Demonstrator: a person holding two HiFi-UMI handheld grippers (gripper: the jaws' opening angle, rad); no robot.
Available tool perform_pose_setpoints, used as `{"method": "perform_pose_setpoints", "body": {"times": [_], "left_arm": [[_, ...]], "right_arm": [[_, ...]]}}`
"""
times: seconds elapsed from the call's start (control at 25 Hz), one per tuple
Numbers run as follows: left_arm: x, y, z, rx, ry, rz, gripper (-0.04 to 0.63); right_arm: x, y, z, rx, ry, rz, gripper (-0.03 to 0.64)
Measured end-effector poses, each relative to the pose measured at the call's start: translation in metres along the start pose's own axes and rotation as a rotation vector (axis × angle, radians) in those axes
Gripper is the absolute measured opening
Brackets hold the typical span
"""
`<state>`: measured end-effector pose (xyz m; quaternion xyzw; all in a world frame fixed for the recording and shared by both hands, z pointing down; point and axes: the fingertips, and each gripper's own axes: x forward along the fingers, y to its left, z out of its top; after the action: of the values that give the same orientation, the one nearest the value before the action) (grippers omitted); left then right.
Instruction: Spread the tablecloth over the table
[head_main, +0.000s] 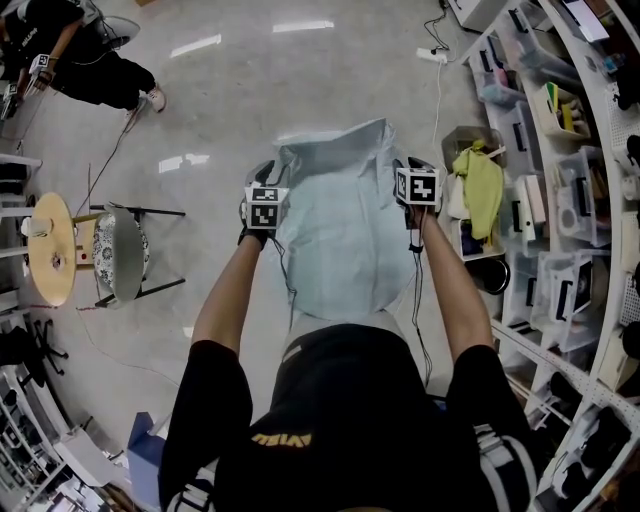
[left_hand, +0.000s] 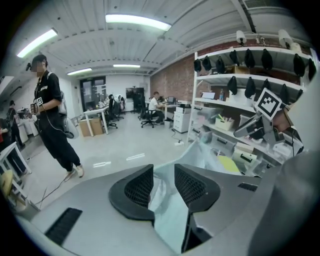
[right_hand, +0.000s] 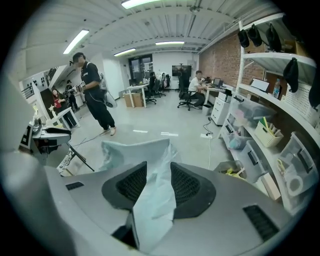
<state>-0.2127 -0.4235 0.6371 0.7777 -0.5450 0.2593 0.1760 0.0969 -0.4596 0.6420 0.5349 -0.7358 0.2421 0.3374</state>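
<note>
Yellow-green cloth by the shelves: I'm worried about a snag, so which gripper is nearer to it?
Right. The right gripper is just beside the yellow-green cloth; the left gripper is across the tablecloth from it.

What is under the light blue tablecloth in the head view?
Only grey floor shows around the tablecloth. Whatever stands under it, a table or anything else, is fully covered and cannot be seen.

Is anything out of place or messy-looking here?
Yes. The pale blue thin plastic tablecloth is crumpled and bunched, its far edge standing up instead of lying flat. It runs loosely between the open jaws of the left gripper and the right gripper.
</note>
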Motion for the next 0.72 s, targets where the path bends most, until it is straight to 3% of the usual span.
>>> {"method": "perform_pose_setpoints", "body": {"times": [0.56, 0.72], "left_arm": [[-0.005, -0.021, -0.023, -0.001, 0.028, -0.033, 0.141], [-0.009, -0.036, -0.04, -0.041, 0.005, -0.081, 0.141]], "right_arm": [[-0.009, -0.002, -0.023, 0.015, 0.019, 0.01, 0.149], [-0.012, 0.009, -0.038, 0.015, -0.026, 0.075, 0.146]]}}
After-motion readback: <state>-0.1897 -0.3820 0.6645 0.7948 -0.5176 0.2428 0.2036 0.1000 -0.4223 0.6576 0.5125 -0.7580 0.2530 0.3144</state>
